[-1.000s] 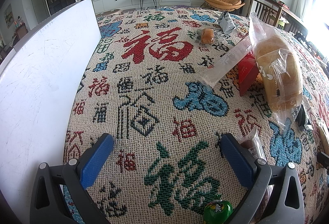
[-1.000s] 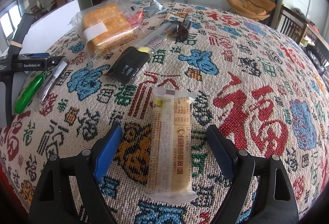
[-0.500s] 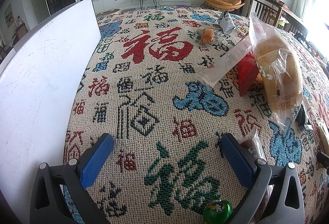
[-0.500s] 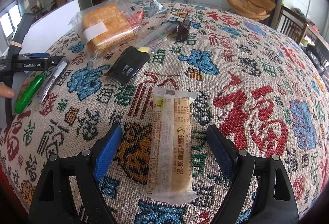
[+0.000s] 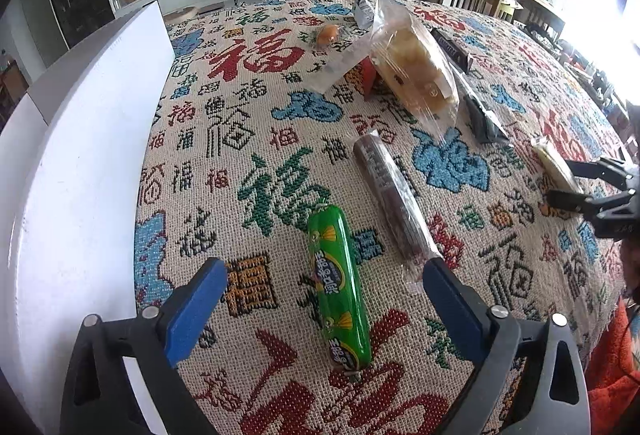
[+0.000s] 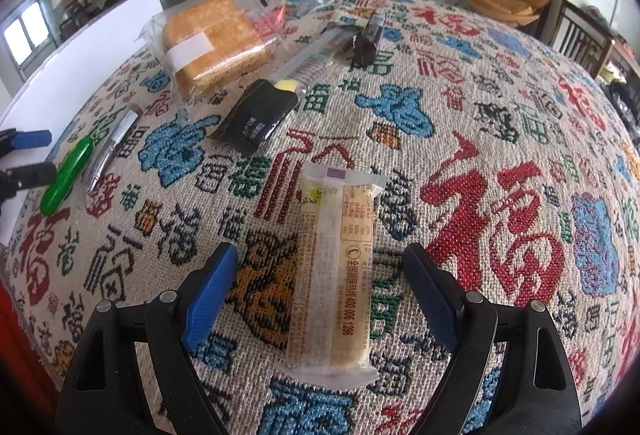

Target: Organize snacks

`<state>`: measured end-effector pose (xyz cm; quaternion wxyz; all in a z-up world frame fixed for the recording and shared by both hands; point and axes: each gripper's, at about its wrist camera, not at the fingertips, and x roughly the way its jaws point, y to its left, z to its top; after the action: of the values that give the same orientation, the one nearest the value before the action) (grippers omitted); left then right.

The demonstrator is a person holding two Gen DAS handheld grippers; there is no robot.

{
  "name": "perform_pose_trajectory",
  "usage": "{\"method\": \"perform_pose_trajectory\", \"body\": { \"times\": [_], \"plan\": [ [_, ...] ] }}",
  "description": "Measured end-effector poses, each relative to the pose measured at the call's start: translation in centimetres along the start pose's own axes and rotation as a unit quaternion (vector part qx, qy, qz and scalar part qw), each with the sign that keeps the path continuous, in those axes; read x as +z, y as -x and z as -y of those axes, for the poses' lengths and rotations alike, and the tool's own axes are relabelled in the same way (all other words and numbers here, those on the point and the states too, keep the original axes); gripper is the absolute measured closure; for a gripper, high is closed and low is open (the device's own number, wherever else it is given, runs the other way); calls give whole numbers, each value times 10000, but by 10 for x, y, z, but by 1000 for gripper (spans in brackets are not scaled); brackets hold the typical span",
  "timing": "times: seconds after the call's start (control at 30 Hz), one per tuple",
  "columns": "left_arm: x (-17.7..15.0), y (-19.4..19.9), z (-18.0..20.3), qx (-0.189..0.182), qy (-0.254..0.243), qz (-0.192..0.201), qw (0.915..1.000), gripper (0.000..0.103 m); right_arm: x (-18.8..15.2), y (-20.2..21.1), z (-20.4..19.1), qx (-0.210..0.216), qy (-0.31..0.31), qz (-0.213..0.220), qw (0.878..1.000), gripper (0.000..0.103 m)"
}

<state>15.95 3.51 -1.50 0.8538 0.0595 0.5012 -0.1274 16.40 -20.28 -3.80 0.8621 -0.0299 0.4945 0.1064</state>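
Observation:
My left gripper is open and empty, its blue pads on either side of a green sausage stick lying on the patterned cloth. A brown wrapped bar lies just right of it. My right gripper is open and empty, straddling a pale yellow wrapped cake bar. A bagged bread loaf, a black packet, a dark bar, a small bun and a grey pouch lie farther back.
A white board runs along the cloth's left edge, also in the right wrist view. The right gripper shows at the far right of the left wrist view. The table's near edge is close below both grippers.
My left gripper has pulled back and turned, so the green sausage and brown bar now lie in full view between and beside its pads. The right gripper has stayed still.

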Motion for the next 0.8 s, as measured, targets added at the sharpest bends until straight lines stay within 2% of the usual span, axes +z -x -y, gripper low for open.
{"method": "perform_pose_trajectory", "body": {
  "times": [0.07,0.1,0.17,0.2,0.27,0.3,0.43,0.47,0.5,0.53,0.6,0.7,0.8],
  "plan": [
    [-3,-5,0,50,109,-97,9999,28,8,5,9,353,-263,-338,9985,18],
    [-4,-8,-2,40,203,-170,9996,33,12,10,15,584,-453,-467,9962,19],
    [-6,-13,-1,53,245,-265,9993,51,20,19,26,838,-710,-628,9920,19],
    [-8,-12,1,120,174,-224,9995,53,24,23,32,903,-821,-713,9900,19],
    [-10,-10,6,87,17,-180,9998,72,31,25,38,938,-944,-835,9876,19],
    [-11,-9,8,27,13,-175,9998,77,33,23,38,924,-955,-948,9866,19],
    [-18,-4,9,-60,115,-39,9999,80,33,6,20,647,-617,-1242,9882,21],
    [-21,-2,8,-129,199,14,9997,80,31,1,16,584,-557,-1299,9882,28],
    [-25,0,6,-229,305,70,9992,80,28,-2,13,481,-505,-1335,9886,40],
    [-29,4,3,-351,419,125,9984,81,25,-6,10,344,-476,-1366,9889,72],
    [-37,17,-2,-653,720,272,9949,81,21,-3,12,315,-651,-1219,9899,73],
    [-44,50,-7,-1111,1080,624,9860,81,19,12,11,565,-846,-971,9901,73],
    [-38,93,-18,-1506,1319,1082,9738,81,33,43,-6,971,-833,-599,9900,73]
  ]
}}
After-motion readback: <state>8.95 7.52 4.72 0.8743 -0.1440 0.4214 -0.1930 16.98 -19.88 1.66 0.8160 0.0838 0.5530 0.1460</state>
